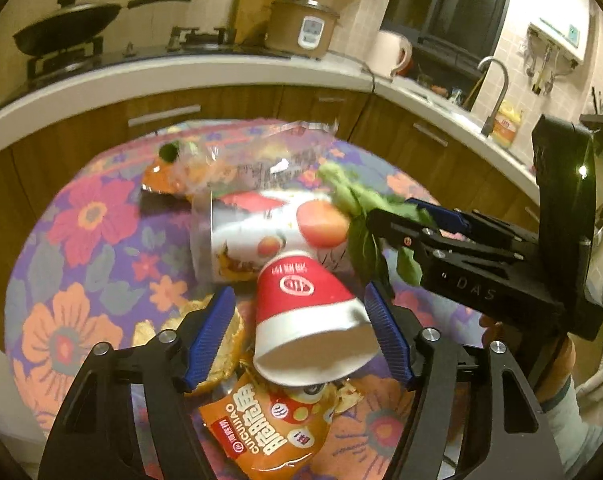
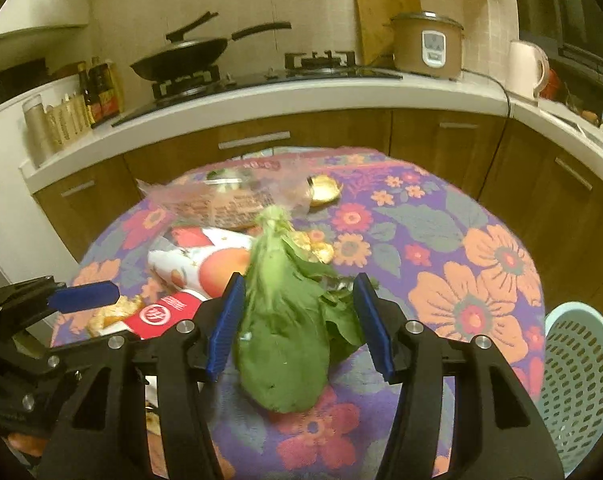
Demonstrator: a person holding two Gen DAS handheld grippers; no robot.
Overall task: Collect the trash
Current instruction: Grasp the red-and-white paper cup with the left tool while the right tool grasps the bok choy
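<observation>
A red and white paper cup (image 1: 305,320) lies on its side on the floral tablecloth (image 1: 81,240), between the blue pads of my open left gripper (image 1: 301,336). Behind it lies a large white cup with fruit print (image 1: 269,232). An orange snack packet (image 1: 269,432) and a bread piece (image 1: 225,344) lie below the cup. In the right wrist view, a green leafy vegetable (image 2: 281,332) lies between the pads of my open right gripper (image 2: 297,328). The pads stand apart from the leaves. The right gripper also shows in the left wrist view (image 1: 421,220).
A clear plastic wrapper (image 2: 229,196) and gold foil pieces (image 2: 321,192) lie at the table's far side. A pale blue perforated basket (image 2: 581,380) stands at the table's right. Kitchen counter (image 2: 261,96) with wok, rice cooker and kettle curves behind.
</observation>
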